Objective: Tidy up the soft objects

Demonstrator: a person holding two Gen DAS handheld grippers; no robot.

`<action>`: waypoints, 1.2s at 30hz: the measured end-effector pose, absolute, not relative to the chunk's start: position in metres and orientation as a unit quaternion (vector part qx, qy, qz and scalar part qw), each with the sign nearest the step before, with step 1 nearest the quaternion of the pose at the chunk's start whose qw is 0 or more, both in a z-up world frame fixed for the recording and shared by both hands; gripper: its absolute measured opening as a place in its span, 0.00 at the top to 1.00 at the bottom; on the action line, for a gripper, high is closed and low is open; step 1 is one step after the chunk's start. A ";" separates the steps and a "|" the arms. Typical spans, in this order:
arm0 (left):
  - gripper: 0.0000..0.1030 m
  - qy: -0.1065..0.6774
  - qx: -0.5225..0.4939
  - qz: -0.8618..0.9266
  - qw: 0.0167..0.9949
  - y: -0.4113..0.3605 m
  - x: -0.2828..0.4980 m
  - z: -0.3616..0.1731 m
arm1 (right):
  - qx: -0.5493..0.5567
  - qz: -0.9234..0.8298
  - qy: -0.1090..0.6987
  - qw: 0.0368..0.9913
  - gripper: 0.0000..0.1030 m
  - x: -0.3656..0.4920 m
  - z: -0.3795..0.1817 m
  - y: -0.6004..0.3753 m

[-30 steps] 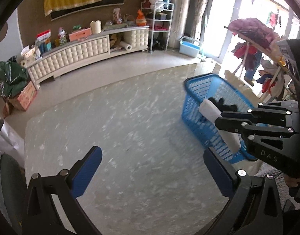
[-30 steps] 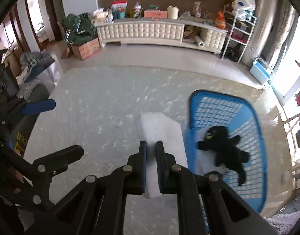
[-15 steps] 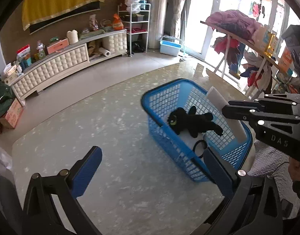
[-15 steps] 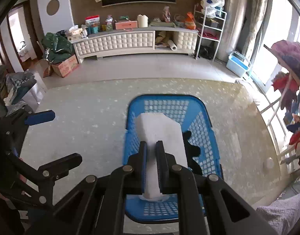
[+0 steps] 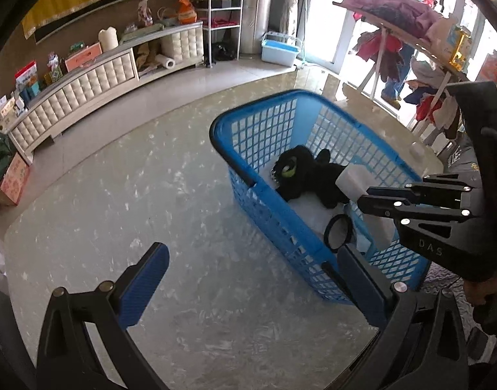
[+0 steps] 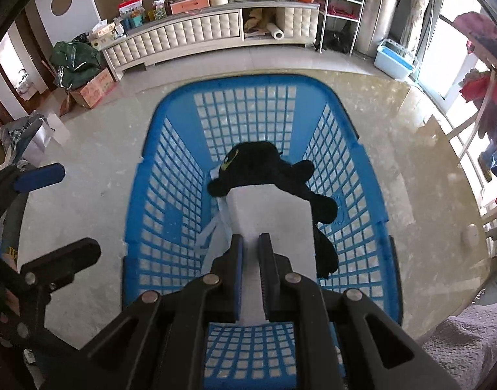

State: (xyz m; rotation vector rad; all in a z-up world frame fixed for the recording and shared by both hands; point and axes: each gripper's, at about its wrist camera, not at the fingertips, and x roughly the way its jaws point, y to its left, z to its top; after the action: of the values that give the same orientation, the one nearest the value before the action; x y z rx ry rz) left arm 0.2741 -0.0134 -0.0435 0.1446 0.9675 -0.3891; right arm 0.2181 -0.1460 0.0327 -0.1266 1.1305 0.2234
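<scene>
White sponge (image 6: 271, 217) — right gripper (image 6: 250, 273) (clamped) — over basket (image 6: 170, 149)

Strong daylight comes in through the glass doors (image 5: 339, 16) on the right and burns them white. The floor (image 5: 151, 195) shines with pale glare. Both pictures are sharp but bend strongly toward dark round edges.

The letters "DAS" stand on the right hand-held gripper (image 5: 362, 200) body.
</scene>
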 end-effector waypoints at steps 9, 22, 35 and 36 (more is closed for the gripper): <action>0.00 0.464 0.062 -0.184 0.865 -0.011 0.272 -0.045 | -0.066 0.104 0.531 0.839 0.88 0.210 0.038 -0.148; 0.00 0.424 0.045 -0.165 0.889 0.021 0.236 -0.018 | -0.086 0.102 0.503 0.854 0.31 0.186 0.058 -0.155; 0.00 0.346 -0.013 -0.101 0.933 0.056 0.161 0.033 | -0.085 0.160 0.409 0.894 0.11 0.131 0.116 -0.124; 0.00 0.337 -0.014 -0.093 0.937 0.060 0.155 0.038 | -0.082 0.167 0.397 0.899 0.07 0.128 0.121 -0.122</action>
State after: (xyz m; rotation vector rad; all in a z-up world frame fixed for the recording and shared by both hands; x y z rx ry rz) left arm 0.1546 0.0595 0.0377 -0.0290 0.6895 -0.1897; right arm 0.1284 -0.1220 0.1209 -0.1695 0.8209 0.3451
